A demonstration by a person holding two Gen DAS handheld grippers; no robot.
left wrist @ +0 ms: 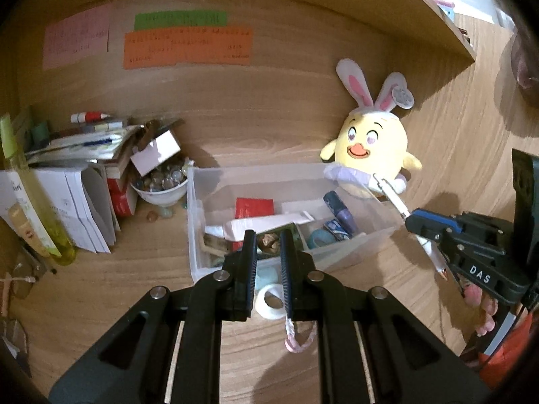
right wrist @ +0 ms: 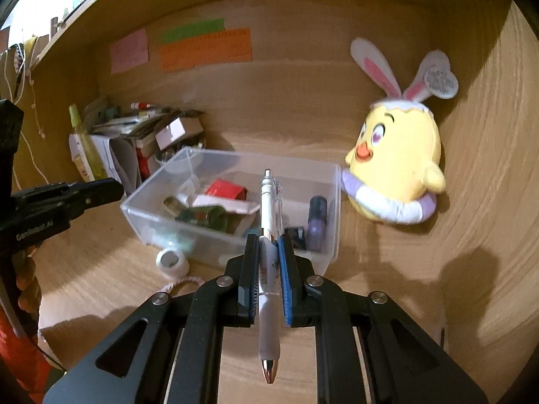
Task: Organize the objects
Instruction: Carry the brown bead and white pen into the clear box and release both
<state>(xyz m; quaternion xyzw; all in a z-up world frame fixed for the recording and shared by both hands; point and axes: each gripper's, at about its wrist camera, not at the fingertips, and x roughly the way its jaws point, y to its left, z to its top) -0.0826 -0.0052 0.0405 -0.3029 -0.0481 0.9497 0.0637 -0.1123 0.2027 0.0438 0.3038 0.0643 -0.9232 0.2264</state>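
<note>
Right gripper (right wrist: 268, 245) pinching a white pen (right wrist: 268, 222) between its pads, clicker end pointing forward over the near wall of the clear plastic box (right wrist: 333, 215), metal tip trailing back toward the camera between the arms. Same pen (left wrist: 397, 203) visible in the left wrist view, slanting across the box's right corner, clip end just in front of the plush, right gripper (left wrist: 416, 222) clamped around its middle. Left gripper (left wrist: 266, 235) holding nothing, jaws parted with a narrow gap, hovering just short of the box's (left wrist: 193, 222) near wall; seen from the right wrist view as a black claw (right wrist: 111, 185) at the left edge, near the box's left corner. Inside the box: a red packet (right wrist: 224, 188), a white tube (left wrist: 266, 224), a purple bottle (right wrist: 317, 222) lying along the right wall, a roll of blue tape (left wrist: 320, 239), other small items too jumbled to name. On the wooden desk (right wrist: 387, 269) in front of the box, a white tape roll (right wrist: 172, 262) and a pink braided loop (left wrist: 298, 338) beside it. Yellow chick plush (right wrist: 397, 165) with bunny ears leaning against the back panel, just right of the box. Farther left, a pile of papers and booklets (left wrist: 77, 175), a white bowl of glass beads (left wrist: 161, 185), a yellow-green bottle (left wrist: 37, 202). Pink, green and orange notes (left wrist: 187, 47) stuck on the back panel.
</note>
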